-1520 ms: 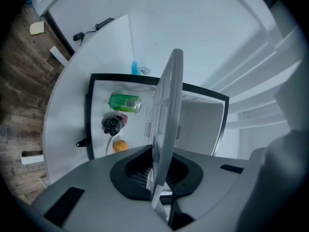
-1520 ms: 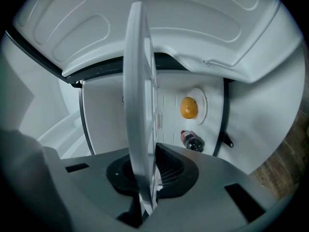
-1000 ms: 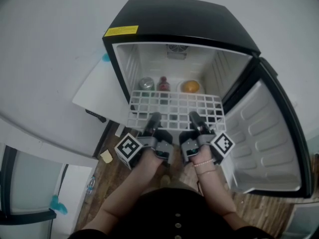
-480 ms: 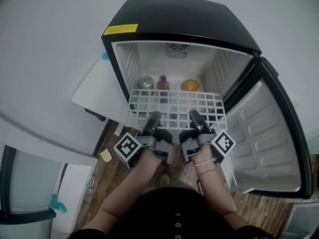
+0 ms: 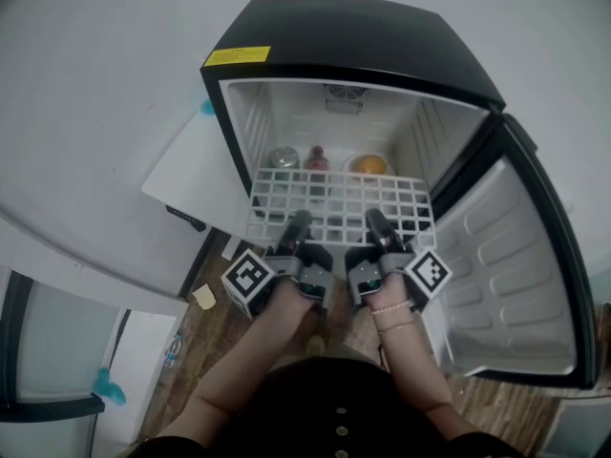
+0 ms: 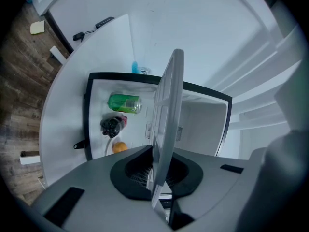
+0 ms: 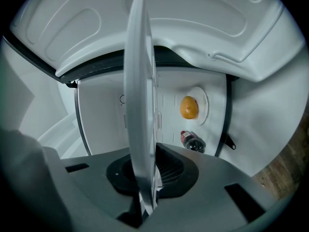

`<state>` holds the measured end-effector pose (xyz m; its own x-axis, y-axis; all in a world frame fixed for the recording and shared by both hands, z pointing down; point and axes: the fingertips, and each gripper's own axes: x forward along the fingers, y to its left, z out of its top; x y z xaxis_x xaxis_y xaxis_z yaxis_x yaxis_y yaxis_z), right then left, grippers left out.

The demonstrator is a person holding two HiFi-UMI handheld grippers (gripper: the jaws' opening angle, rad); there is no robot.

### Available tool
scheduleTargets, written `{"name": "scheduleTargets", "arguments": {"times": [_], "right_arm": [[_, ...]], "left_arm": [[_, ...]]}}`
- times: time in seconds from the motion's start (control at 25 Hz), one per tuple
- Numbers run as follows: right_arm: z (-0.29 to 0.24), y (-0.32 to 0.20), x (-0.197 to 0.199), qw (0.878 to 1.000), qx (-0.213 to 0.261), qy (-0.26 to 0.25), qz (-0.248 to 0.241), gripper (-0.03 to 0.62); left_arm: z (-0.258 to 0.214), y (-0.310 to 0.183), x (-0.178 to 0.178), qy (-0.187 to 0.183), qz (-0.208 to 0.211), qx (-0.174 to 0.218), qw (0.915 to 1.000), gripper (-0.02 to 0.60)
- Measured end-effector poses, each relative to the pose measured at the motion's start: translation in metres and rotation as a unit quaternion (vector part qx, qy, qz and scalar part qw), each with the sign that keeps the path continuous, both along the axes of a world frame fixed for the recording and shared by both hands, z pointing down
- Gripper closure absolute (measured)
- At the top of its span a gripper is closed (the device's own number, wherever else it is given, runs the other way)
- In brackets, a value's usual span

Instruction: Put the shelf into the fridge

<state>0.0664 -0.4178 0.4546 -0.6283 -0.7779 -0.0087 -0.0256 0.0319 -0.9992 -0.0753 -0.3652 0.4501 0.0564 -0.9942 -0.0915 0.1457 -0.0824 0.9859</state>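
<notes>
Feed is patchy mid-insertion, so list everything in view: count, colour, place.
fridge: one, black outside, white inside, door open rightward
shelf: one, white grid, level at the fridge opening
can: one, green, inside fridge, left, below shelf
bottle: one, dark, red cap, inside, middle
orange: one, orange, on the plate, inside, right
plate: one, white, under the orange
label: one, yellow, fridge top, front left
scrap: one, yellowish, wooden floor left of fridge
left gripper: one, grey, shut on shelf's near edge
right gripper: one, grey, shut on shelf's near edge
forearms: two, bare, behind the grippers
</notes>
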Motion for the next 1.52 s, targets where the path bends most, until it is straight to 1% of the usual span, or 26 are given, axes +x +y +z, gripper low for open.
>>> {"name": "scheduleTargets", "arguments": {"times": [0.6, 1.36, 1.52], "right_arm": [[0.001, -0.013, -0.005, 1.000, 0.002, 0.002, -0.008, 0.565], [0.004, -0.038, -0.012, 1.000, -0.002, 0.006, -0.002, 0.565], [0.004, -0.044, -0.014, 1.000, -0.004, 0.005, -0.001, 0.565]], "left_arm": [[0.000, -0.012, -0.005, -0.004, -0.013, 0.003, 0.9999, 0.549], [0.004, -0.038, -0.011, -0.021, -0.010, 0.004, 0.9997, 0.549], [0.003, -0.044, -0.013, -0.020, -0.010, 0.007, 0.9997, 0.549]]}}
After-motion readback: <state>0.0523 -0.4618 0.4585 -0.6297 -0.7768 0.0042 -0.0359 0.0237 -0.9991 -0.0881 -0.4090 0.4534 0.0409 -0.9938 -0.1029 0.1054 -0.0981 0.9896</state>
